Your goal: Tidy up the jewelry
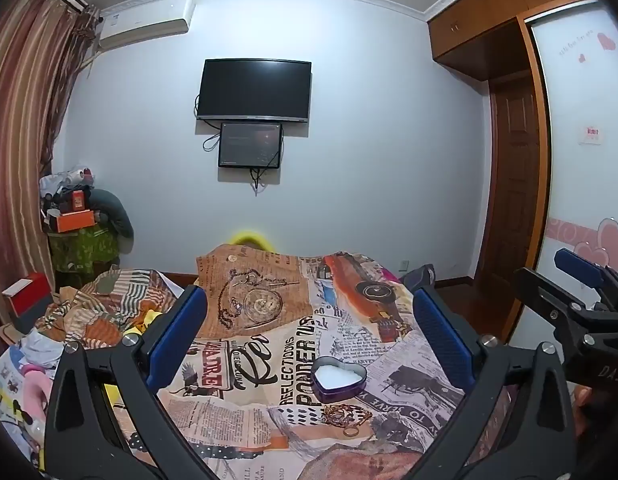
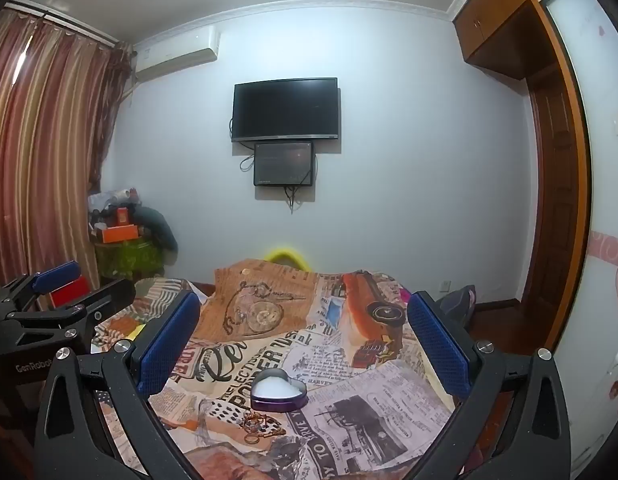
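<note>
A purple heart-shaped tin [image 1: 339,378] with a white lining stands open on the printed cloth [image 1: 269,360]; it also shows in the right wrist view [image 2: 279,391]. A small heap of gold jewelry [image 1: 346,416] with a ring [image 1: 351,431] lies just in front of the tin, and shows in the right wrist view [image 2: 263,426]. My left gripper [image 1: 309,336] is open and empty, held above the cloth behind the tin. My right gripper [image 2: 305,336] is open and empty, held alike; it shows at the right edge of the left wrist view [image 1: 581,280].
The cloth covers a raised surface printed with newspaper, a pocket watch [image 1: 261,304] and an orange car. Rumpled striped bedding [image 1: 101,312] lies left. A cluttered stand [image 1: 81,232] is in the far left corner. A wooden door [image 1: 513,208] is right.
</note>
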Demonstrator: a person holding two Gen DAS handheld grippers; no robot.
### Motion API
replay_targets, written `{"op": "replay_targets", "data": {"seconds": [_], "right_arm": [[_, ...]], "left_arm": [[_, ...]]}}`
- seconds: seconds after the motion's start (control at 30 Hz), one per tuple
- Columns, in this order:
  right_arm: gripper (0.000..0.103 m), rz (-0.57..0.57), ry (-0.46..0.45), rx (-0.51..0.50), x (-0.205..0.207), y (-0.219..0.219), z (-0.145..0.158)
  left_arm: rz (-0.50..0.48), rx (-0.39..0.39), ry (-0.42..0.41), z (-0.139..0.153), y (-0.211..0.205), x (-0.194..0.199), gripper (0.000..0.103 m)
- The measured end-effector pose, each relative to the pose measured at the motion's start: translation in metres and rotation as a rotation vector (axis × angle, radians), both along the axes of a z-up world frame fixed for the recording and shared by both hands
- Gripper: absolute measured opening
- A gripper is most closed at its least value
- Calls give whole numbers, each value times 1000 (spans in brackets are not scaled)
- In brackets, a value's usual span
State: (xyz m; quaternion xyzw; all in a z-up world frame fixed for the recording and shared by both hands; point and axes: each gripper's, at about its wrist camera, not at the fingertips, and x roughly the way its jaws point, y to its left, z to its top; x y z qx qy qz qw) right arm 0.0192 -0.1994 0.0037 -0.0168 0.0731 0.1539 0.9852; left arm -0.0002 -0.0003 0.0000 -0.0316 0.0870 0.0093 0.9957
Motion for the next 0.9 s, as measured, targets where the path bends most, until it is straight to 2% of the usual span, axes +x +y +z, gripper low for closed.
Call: {"op": "replay_targets", "data": {"seconds": [0.5, 0.9], "right_arm": [[103, 0, 7, 7, 0, 0, 0], [103, 0, 12, 9, 1, 1, 0]], "left_arm": [[-12, 11, 25, 0, 1, 9, 103], [-20, 16, 25, -2, 1, -1, 103]]}}
